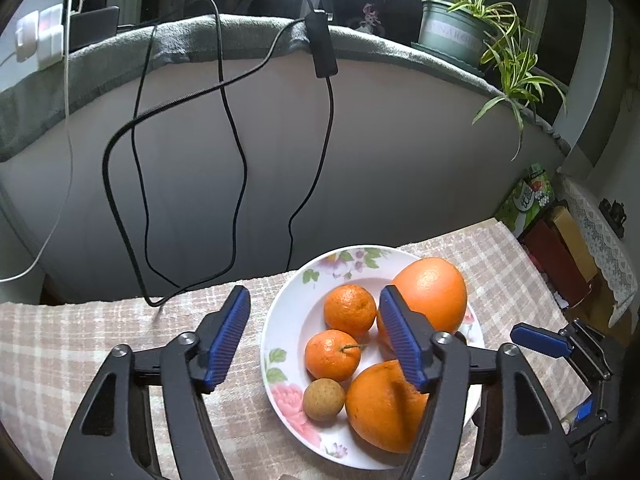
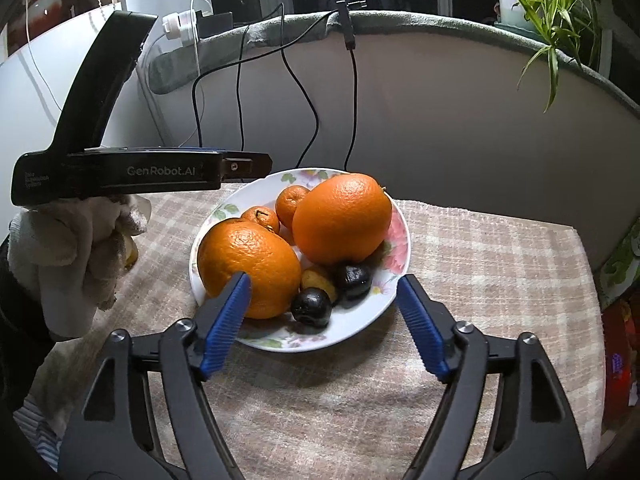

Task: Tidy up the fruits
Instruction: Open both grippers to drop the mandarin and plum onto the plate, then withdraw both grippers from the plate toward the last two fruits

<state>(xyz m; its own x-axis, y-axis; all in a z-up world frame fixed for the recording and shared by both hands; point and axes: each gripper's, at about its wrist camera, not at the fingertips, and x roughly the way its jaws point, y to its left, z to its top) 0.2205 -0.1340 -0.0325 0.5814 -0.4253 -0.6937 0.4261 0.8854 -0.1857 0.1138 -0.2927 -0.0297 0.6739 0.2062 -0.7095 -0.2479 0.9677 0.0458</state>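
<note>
Seemingly between grasps, so worth lining up the next one with care.

From the left wrist: left gripper [image 1: 314,300] wide and empty, hovering over the near-left rim of the plate [image 1: 288,320] on the checked cloth [image 1: 100,340]. On the plate: a large orange [image 1: 432,292] at 1 o'clock, a second orange [image 1: 380,408] at 5 o'clock partly hidden by one finger, two mandarins [image 1: 350,310] near the middle, and a small brown fruit [image 1: 323,399] at 6 o'clock. For a mandarin, centre the jaws on it first, then come down between its neighbours without nudging them.

From the right wrist: right gripper [image 2: 323,284] also wide and empty, low at the plate's 6 o'clock rim. Just ahead: two dark fruits [image 2: 311,307] and a small yellowish one [image 2: 316,280], wedged under the oranges. One finger close beside the nearer orange; contact hard to tell. Take the small fruits gently and squarely, and lift straight up to avoid rolling an orange off. Keep clear of the other gripper at 9 o'clock.
</note>
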